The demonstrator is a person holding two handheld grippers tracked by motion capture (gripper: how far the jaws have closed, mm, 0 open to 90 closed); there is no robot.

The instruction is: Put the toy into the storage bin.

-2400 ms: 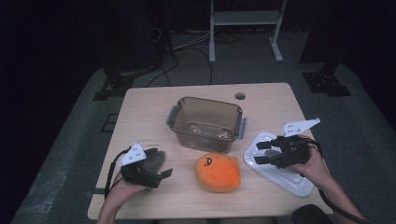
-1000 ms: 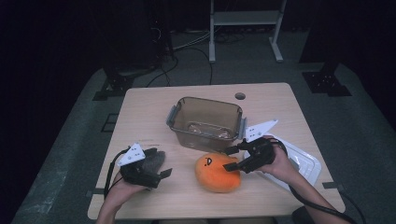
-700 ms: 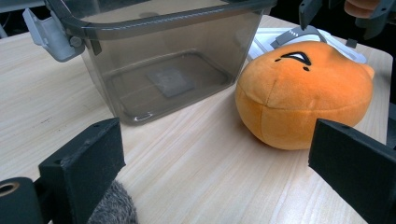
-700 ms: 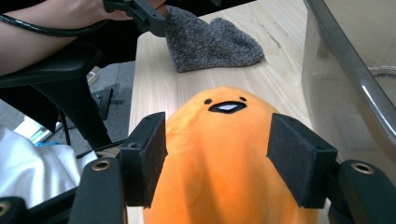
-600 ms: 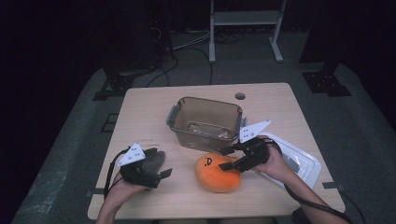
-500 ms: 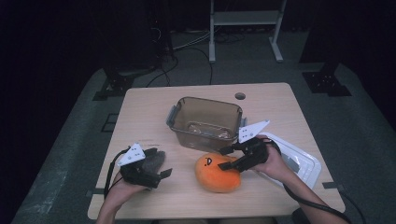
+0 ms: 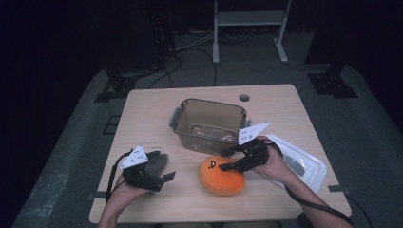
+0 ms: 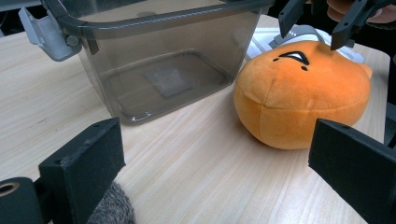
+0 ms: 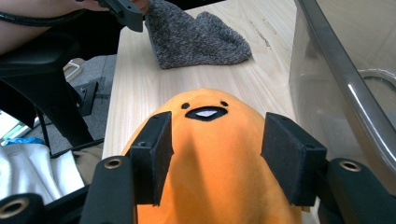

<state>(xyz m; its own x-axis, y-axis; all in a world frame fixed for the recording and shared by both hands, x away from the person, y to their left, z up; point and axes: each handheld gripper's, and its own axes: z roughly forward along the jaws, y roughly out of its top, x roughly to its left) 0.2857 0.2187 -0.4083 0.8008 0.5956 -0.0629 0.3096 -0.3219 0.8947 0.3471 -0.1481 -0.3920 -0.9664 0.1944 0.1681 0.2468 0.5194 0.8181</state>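
One orange plush [image 7: 221,176] sits on the counter [image 7: 152,111], just in front of the one clear bin [image 7: 209,125]. Right gripper [image 7: 228,160] is over its top, jaws about half open and just been closing, straddling the plush, pads not yet pressing. Left gripper [image 7: 161,176] rests wide open beside one grey knit cloth [image 7: 156,163]. One white lid [image 7: 304,164] lies at right.

I see an orange plush toy [image 7: 221,176] with black face marks, smoky translucent bin [image 7: 209,124] with grey latches at its 12 o'clock, grey knitted cloth [image 9: 196,37], pale wood table [image 7: 157,109], white lid [image 7: 304,164].
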